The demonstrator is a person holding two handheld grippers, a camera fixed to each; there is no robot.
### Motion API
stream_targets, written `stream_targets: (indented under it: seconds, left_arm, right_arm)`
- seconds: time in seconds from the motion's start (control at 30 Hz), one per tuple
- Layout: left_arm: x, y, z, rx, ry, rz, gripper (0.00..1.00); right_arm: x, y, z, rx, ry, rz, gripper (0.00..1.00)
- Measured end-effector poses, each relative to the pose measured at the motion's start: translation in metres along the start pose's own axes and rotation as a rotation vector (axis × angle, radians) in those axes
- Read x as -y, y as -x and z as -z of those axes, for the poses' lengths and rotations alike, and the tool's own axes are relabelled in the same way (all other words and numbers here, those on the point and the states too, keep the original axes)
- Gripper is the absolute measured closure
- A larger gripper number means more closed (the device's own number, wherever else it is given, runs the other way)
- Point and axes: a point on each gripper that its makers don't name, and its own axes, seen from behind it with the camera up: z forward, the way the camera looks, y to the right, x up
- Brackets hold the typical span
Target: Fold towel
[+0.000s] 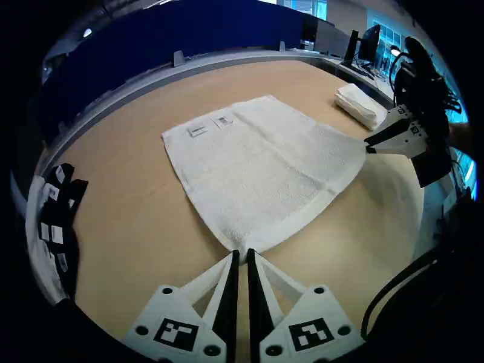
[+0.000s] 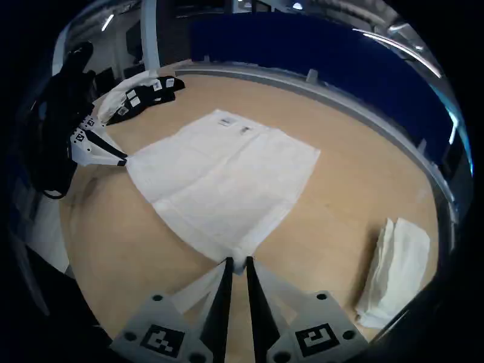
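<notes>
tags (image 1: 209,125) too tiny, towel corner (image 1: 243,245) hidden btwn fingers (image 1: 230,296)

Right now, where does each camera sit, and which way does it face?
Left gripper view: on the left gripper, looking along its fingers across the towel; right gripper at far right.
Right gripper view: on the right gripper, facing the same towel; left gripper at far left.
Shared: towel, folded stack, blue screen, both grippers.
</notes>
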Motion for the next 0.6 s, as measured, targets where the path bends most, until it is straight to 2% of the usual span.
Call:
stream_targets:
  seconds: [0.27, 0.6]
  left_arm:
    - [-0.002, -0.013, 0.032, -0.016, -0.016, 0.014, 0.90]
    - [-0.015, -0.018, 0.065, -0.016, -0.019, 0.032, 0.90]
  right_arm:
    - [0.004, -0.023, 0.031, -0.037, -0.005, 0.007, 0.83]
    - [0.011, -0.041, 0.066, -0.062, -0.020, 0.008, 0.84]
